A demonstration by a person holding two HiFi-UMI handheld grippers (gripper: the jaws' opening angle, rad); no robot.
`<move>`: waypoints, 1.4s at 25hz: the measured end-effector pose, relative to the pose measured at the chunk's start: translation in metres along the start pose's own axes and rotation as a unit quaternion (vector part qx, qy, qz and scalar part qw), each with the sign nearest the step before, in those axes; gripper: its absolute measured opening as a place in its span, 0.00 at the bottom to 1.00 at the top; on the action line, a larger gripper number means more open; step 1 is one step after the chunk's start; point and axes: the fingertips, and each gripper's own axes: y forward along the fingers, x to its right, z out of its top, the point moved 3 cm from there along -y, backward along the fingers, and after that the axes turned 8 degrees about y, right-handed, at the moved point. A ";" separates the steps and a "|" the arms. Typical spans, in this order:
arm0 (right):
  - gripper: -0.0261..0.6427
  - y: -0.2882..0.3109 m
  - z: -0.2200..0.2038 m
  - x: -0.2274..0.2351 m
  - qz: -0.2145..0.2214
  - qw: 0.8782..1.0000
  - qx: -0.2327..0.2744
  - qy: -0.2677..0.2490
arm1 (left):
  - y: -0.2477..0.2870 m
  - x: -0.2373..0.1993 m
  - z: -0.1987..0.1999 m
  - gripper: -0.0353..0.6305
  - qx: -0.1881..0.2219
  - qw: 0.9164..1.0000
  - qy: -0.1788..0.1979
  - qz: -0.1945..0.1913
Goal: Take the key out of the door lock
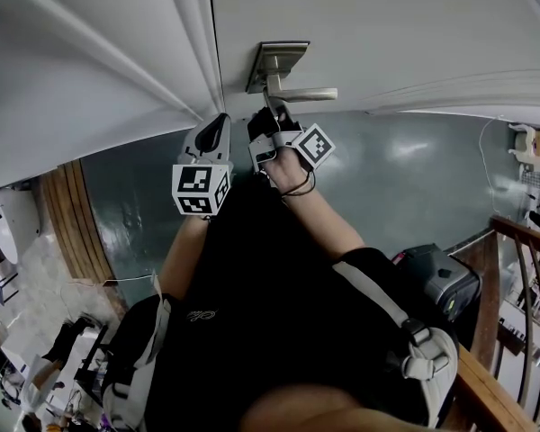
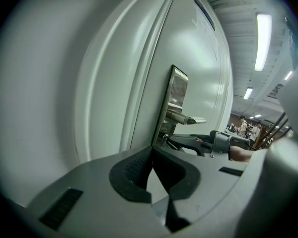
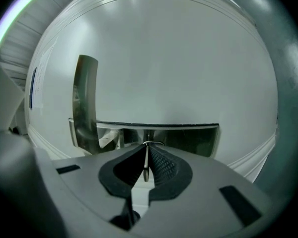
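**Status, door lock stn.**

1. Door: white, closed. Metal lock plate carries 1 lever handle, which lies level and points away from the door edge.
2. Key: seated in the lock just below the lever. Long axis runs level and square to the door face. The tip end goes into the lock and the bow end faces the person. In the right gripper view it shows edge-on as a thin metal strip, with its flat sides against the pads.
3. R gripper: lined up with the key axis and aimed straight at the plate. Its 2 jaws are clamped on the key's bow, with the ribbed pads pressing both faces.
4. L gripper: just beside the R unit, nearer the door edge and angled slightly down toward the door. The jaws are closed tip to tip with nothing between them. It is not touching the plate, lever or key.
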 end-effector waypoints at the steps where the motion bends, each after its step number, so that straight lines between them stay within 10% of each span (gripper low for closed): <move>1: 0.08 0.000 -0.001 0.000 0.004 1.000 0.006 0.016 | 0.000 0.000 0.001 0.09 0.000 1.000 0.000 -0.001; 35: 0.09 -0.001 -0.005 -0.001 0.019 0.993 0.066 0.091 | -0.003 -0.008 0.003 0.09 0.001 1.000 -0.003 -0.012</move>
